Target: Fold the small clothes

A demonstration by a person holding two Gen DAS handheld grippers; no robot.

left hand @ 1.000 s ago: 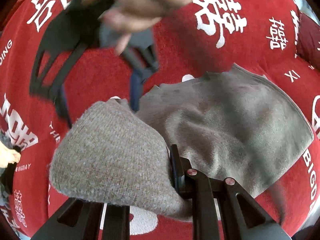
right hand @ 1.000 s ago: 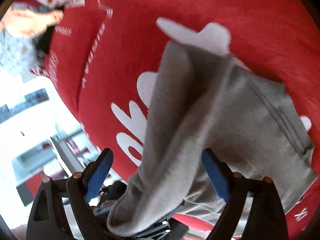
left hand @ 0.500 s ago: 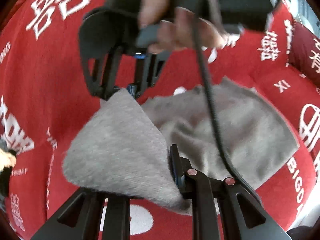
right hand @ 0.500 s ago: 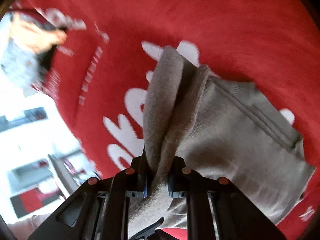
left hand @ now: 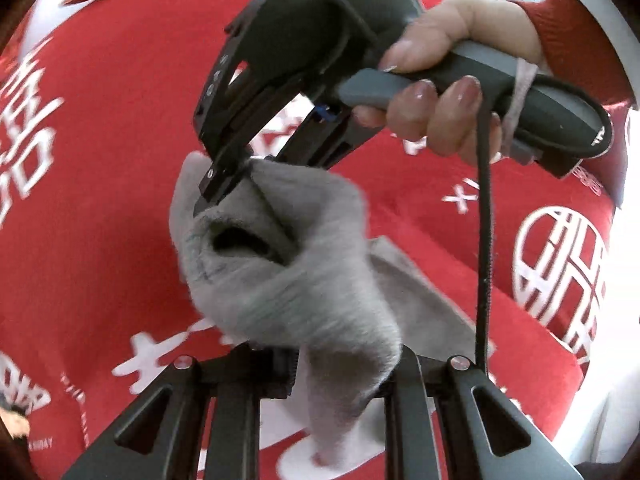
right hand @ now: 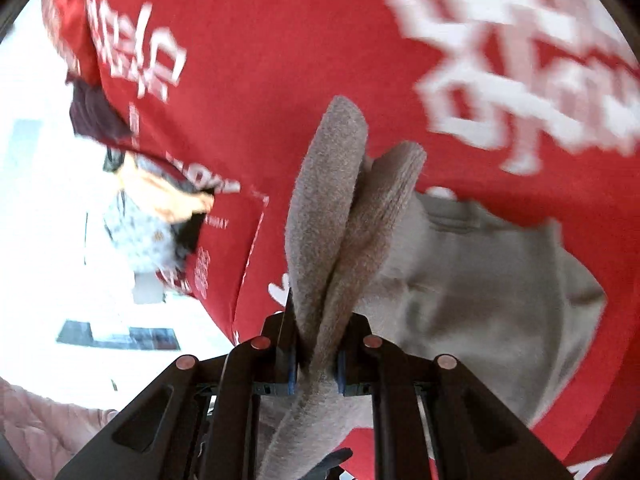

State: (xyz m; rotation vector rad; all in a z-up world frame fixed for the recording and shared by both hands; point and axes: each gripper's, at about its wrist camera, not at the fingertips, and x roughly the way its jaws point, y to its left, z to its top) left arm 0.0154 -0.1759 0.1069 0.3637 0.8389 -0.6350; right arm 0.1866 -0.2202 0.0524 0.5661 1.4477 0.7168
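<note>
Both hand-held grippers pinch the grey knitted garment (left hand: 304, 280): the left hand-held gripper (left hand: 336, 364) one edge, the right hand-held gripper (right hand: 314, 364) a bunched fold, lifting it above the red blanket (left hand: 120, 120) for folding

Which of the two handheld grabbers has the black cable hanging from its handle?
The right gripper, seen in the left wrist view. The cable droops from the handle a hand grips; no such cable shows on the left gripper.

The grey garment (left hand: 304, 288) is soft cloth — fuzzy, matt, with a brushed nap and fine knit ribs. Under it lies a red cover (left hand: 120, 120) of plush matt fabric printed with flat white characters. The right claw (left hand: 216, 190) is matt black plastic — its grey handle (left hand: 480, 68) smooth, its cable (left hand: 484, 240) braided.
</note>
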